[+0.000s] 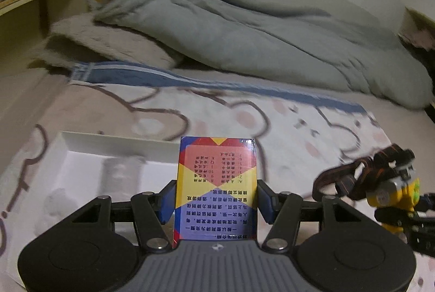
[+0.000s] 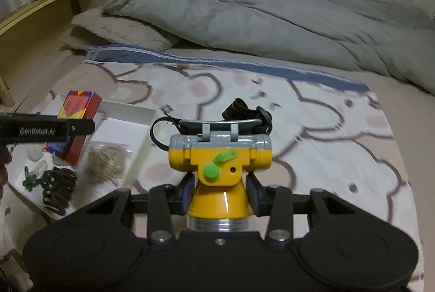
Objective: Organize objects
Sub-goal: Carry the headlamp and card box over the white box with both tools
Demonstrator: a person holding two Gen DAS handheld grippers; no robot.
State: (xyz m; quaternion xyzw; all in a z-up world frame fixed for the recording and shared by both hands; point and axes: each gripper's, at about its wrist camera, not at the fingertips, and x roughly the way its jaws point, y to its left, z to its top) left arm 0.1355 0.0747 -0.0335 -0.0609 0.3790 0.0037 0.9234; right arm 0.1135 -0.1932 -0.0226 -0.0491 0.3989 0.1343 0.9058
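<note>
My left gripper (image 1: 216, 203) is shut on a colourful card box (image 1: 216, 188) with printed text, held above a white tray (image 1: 81, 145) on the bed. From the right wrist view the box (image 2: 77, 107) hangs over the tray (image 2: 127, 107), clamped by the left gripper (image 2: 58, 129). My right gripper (image 2: 220, 195) is shut on a yellow headlamp (image 2: 220, 158) with green knobs, a grey top and a black strap. The headlamp (image 1: 391, 191) also shows at the right of the left wrist view.
The tray holds a black hair claw (image 2: 58, 187), a clear bag of rubber bands (image 2: 106, 158) and a small green item (image 2: 30, 177). A bear-print sheet (image 2: 312, 129) covers the bed. A grey duvet (image 2: 244, 12) and a pillow (image 2: 122, 31) lie behind, by a wooden headboard (image 2: 35, 28).
</note>
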